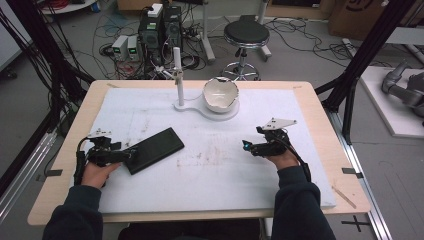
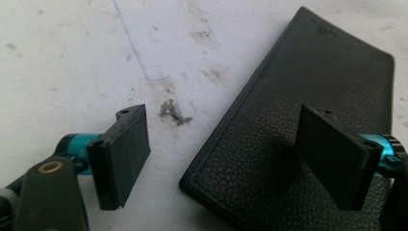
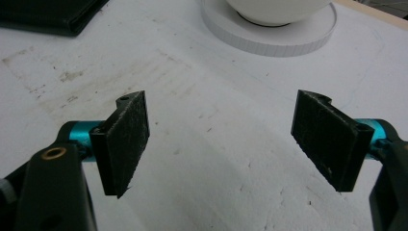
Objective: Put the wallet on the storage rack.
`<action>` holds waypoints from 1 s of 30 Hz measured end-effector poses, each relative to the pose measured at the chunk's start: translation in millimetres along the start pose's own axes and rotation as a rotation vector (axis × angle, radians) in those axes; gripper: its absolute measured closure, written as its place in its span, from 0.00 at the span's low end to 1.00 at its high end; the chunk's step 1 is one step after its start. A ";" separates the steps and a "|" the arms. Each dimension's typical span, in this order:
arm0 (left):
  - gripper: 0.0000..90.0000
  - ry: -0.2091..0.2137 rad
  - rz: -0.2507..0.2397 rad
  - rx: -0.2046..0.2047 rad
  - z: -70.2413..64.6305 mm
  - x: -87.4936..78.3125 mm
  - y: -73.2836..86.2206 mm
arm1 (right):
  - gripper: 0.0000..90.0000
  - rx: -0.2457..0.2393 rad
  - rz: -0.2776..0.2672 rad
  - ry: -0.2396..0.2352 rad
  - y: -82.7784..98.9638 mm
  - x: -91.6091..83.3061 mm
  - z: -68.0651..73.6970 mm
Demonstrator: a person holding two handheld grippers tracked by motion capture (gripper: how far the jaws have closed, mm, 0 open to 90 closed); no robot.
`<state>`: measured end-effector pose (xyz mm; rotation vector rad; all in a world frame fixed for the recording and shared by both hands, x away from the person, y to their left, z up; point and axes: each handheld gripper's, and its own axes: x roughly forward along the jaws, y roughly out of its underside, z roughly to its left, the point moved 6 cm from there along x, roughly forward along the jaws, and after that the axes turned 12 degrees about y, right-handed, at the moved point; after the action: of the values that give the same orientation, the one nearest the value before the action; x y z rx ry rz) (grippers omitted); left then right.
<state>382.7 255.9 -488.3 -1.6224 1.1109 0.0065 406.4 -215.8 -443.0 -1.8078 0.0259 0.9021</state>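
A flat black leather-grain case [image 1: 154,149] lies on the white mat, left of centre. My left gripper [image 1: 129,154] is open at its near corner; in the left gripper view [image 2: 226,161] one jaw stands over the case [image 2: 312,110] and the other over bare mat beside its edge. On the right side of the mat my right gripper [image 1: 246,145] rests open, and its own view [image 3: 221,144] has nothing between the jaws. A white bowl [image 1: 220,93] sits on a round white base [image 1: 220,111] with an upright white post [image 1: 178,75].
The white mat [image 1: 215,175] covers a wooden table [image 1: 65,150] and is stained near its middle. A small scrap of debris [image 2: 174,113] lies by the case's edge. The bowl's base [image 3: 269,33] is ahead of the right gripper. Beyond the table stand a stool [image 1: 245,34] and electronics.
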 end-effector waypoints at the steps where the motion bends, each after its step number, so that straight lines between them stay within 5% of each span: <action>1: 0.21 0.008 0.007 0.004 -0.3 -0.6 0.5 | 0.23 -0.005 0.001 -0.004 0.3 0.1 0.8; 5: 0.25 0.046 0.022 0.027 -5.1 0.0 1.9 | 0.23 -0.007 0.000 -0.016 1.3 -0.4 3.6; 7: 0.41 0.114 0.029 0.030 -9.6 0.9 3.4 | 0.23 -0.011 0.001 -0.018 1.6 0.0 4.6; 10: 0.47 0.156 0.044 0.064 -18.9 5.6 4.5 | 0.24 -0.021 0.004 -0.022 1.8 0.6 5.9; 16: 0.54 0.189 0.071 0.183 -45.4 21.2 3.6 | 0.24 -0.032 0.005 -0.029 1.5 0.2 9.5; 22: 0.55 0.228 0.083 0.237 -68.9 40.2 2.4 | 0.24 -0.018 0.005 -0.062 -1.3 4.5 18.8; 30: 0.55 0.274 0.102 0.265 -80.9 50.9 1.0 | 0.24 0.007 0.017 -0.112 -4.3 23.2 31.3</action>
<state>368.6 161.4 -484.6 -1.3540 1.3417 -0.2921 407.2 -179.6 -457.9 -1.7505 -0.0268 1.0121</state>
